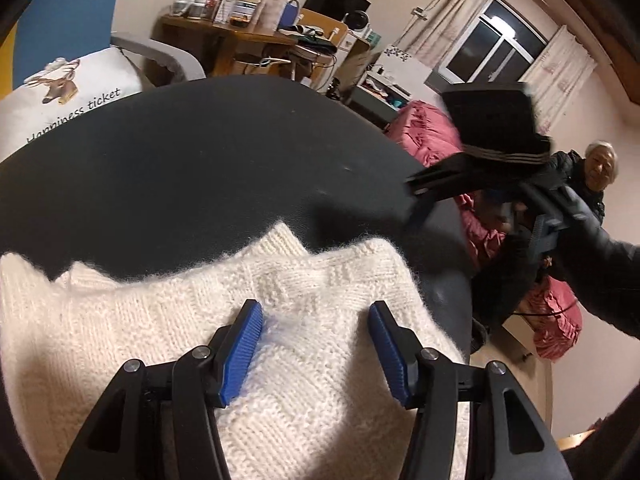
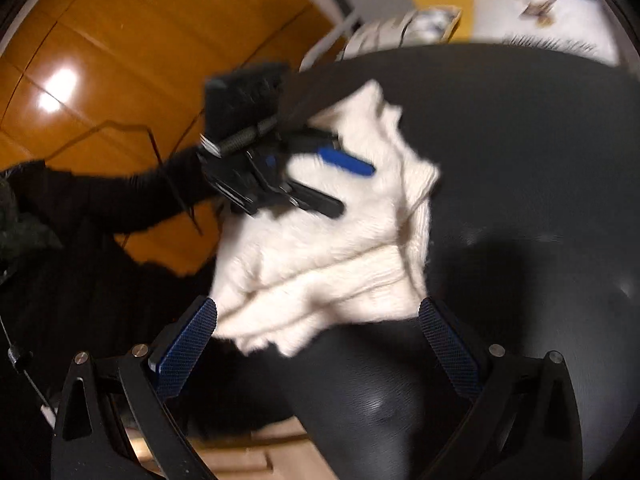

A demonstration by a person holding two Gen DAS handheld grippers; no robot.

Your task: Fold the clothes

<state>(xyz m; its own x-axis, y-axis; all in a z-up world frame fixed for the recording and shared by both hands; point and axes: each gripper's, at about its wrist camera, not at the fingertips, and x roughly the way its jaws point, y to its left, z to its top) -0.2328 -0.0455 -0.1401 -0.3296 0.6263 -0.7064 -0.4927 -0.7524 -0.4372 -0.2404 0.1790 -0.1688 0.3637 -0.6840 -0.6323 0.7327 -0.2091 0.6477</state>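
Observation:
A cream knit sweater (image 1: 200,320) lies folded in layers on a round black table (image 1: 180,160). My left gripper (image 1: 316,320) is open just over the knit, one blue pad on each side of a patch of it, gripping nothing. From the right wrist view that left gripper (image 2: 354,190) sits over the sweater's (image 2: 320,256) far part, held by a black-sleeved arm. My right gripper (image 2: 318,308) is open wide above the sweater's near edge and the table (image 2: 520,140), holding nothing; this view is motion-blurred. The right gripper (image 1: 416,200) hangs in the air past the table's right rim.
A white deer-print pillow (image 1: 68,84) lies behind the table. A cluttered wooden desk (image 1: 240,36), pink bedding (image 1: 424,128) and a seated person (image 1: 592,176) are further back. Glossy orange wood (image 2: 100,60) shows beyond the table's left edge.

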